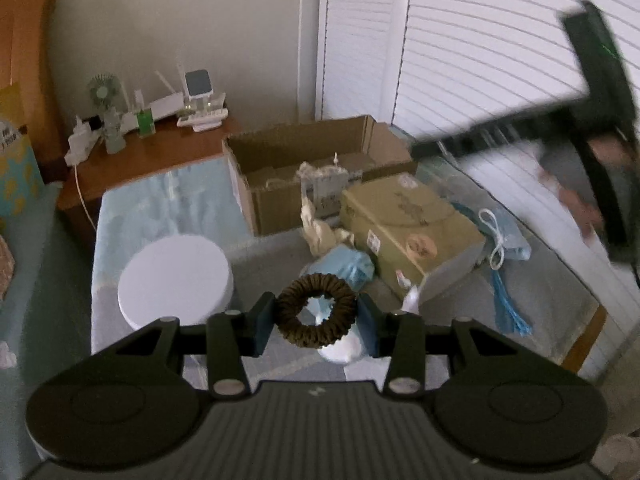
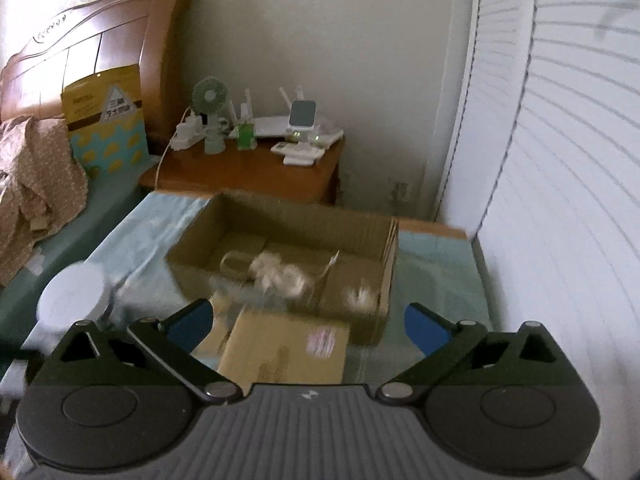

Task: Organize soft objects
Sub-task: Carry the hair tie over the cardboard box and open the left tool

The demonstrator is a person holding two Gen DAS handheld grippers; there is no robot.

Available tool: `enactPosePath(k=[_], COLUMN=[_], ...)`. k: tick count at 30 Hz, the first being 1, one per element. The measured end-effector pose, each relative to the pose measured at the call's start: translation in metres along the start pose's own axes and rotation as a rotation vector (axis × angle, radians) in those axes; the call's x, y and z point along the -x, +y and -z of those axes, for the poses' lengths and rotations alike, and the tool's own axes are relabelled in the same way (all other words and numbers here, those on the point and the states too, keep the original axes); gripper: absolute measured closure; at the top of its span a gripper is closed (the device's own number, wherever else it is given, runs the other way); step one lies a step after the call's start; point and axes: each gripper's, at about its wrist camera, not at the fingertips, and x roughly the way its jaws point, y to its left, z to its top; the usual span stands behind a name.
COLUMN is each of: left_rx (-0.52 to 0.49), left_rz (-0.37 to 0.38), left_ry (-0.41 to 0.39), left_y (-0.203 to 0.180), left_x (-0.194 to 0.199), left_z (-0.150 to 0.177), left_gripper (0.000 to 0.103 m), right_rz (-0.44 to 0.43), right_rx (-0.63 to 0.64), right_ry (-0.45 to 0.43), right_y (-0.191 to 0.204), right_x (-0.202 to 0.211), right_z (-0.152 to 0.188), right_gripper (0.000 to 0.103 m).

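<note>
My left gripper (image 1: 316, 316) is shut on a dark brown scrunchie (image 1: 296, 316), held above the blue-covered table. Beyond it lie a cream soft toy (image 1: 320, 232), a light blue soft bundle (image 1: 344, 266) and a blue pouch with a white cord (image 1: 506, 236). An open cardboard box (image 1: 280, 152) stands at the back; in the right wrist view the open box (image 2: 280, 216) holds cream fluffy items (image 2: 280, 274). My right gripper (image 2: 308, 320) is open and empty above the closed carton (image 2: 280, 350); it shows blurred at the upper right in the left wrist view (image 1: 592, 120).
A closed tan carton (image 1: 408, 224) lies right of the toys. A white round lid (image 1: 176, 276) sits on the left. A wooden nightstand (image 2: 248, 168) with a fan, router and chargers stands behind. White louvred doors (image 1: 460, 40) run along the right. A bed with a headboard (image 2: 80, 48) is at left.
</note>
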Motion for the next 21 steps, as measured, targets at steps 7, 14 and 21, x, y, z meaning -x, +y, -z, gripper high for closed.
enactPosePath(k=[7,14,21], left_rx=[-0.015,-0.023,-0.029], left_rz=[-0.02,-0.031,-0.078], left_ry=[-0.026,-0.055,-0.05], left_y=[0.006,0.013,0.018], left_x=[-0.016,-0.054,-0.105], left_z=[-0.04,-0.096,-0.135], left_gripper=[0.06,0.06,0.059], right_rz=[-0.011,-0.004,0.012], right_rx=[0.006,-0.012,-0.047], right_ry=[0.025,0.035,0.019], right_y=[0.018,0.017,0.002], right_x=[0.025,0.038,0.043], right_z=[0.051,0.073,0.075], right_gripper=[0.0,0.0,0.0])
